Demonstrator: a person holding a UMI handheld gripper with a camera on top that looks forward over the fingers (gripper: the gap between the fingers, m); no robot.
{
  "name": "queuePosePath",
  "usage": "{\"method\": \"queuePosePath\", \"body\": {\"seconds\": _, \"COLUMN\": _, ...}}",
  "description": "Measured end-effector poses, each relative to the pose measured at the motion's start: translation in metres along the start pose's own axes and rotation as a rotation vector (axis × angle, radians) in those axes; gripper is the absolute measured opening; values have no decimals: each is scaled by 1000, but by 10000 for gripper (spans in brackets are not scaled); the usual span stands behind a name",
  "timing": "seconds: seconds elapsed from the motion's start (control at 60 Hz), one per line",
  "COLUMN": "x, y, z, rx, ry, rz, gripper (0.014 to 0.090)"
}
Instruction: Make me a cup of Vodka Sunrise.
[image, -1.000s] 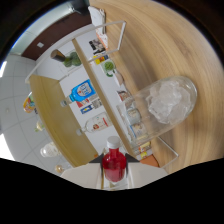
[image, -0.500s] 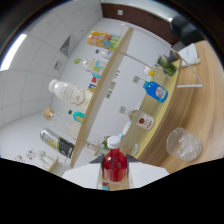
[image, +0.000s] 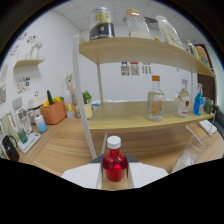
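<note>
**White room, wooden shelving**

I see a white wall (image: 55, 45) behind a two-tier wooden shelf unit (image: 145, 50) on white posts (image: 82, 95). Small papers (image: 132, 69) are pinned to the wall between the tiers. A little wall shelf (image: 30, 62) hangs further along, above the wooden worktop (image: 60, 145). Lighting is even.

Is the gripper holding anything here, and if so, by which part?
Yes: the gripper is shut on the small bottle of red liquid with a white cap, its fingers pressing the lower body from both sides; neck and cap stand clear above them.
</note>
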Motion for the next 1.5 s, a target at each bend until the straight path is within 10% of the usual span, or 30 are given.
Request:
{"method": "queuePosePath", "body": {"seconds": 0.7, "x": -11, "y": 81, "z": 29, "rx": -180, "ry": 34, "rz": -57, "gripper": 369}}
{"method": "queuePosePath", "body": {"seconds": 0.933, "x": -17, "y": 58, "z": 2, "rx": -174, "ry": -19, "rz": -38, "gripper": 851}}
{"method": "queuePosePath", "body": {"seconds": 1.5, "x": 130, "y": -22, "z": -134, "rx": -73, "ry": 81, "rz": -8, "gripper": 854}}
